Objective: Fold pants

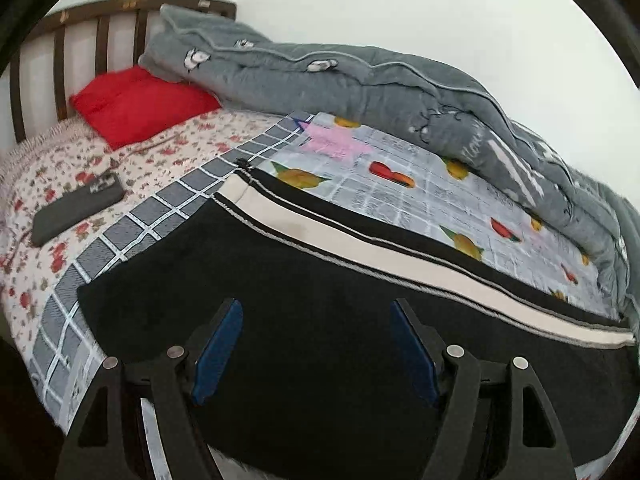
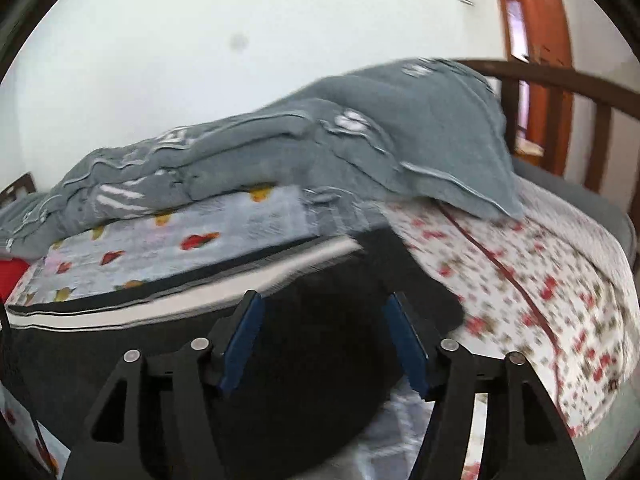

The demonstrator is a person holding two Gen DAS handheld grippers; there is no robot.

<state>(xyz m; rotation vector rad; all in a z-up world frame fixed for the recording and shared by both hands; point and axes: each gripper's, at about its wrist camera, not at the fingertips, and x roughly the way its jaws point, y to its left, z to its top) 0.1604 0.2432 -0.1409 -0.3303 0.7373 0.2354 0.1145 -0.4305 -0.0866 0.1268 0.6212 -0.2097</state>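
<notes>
Both jaws were held apart, with nothing gripped by the left gripper or the right gripper. Black pants with a white side stripe were laid flat on the bed, their length running along the near edge.

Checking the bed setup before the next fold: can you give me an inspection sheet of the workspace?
Surface: bed with floral sheet and fruit-print cover.
Job's things: black pants with white side stripe, laid flat.
Clutter: red pillow, grey quilt, dark phone.
Grippers: left gripper and right gripper open above the pants, fingers empty.
Cables: nothing seen.
Surroundings: wooden headboard, white wall, orange door.
</notes>
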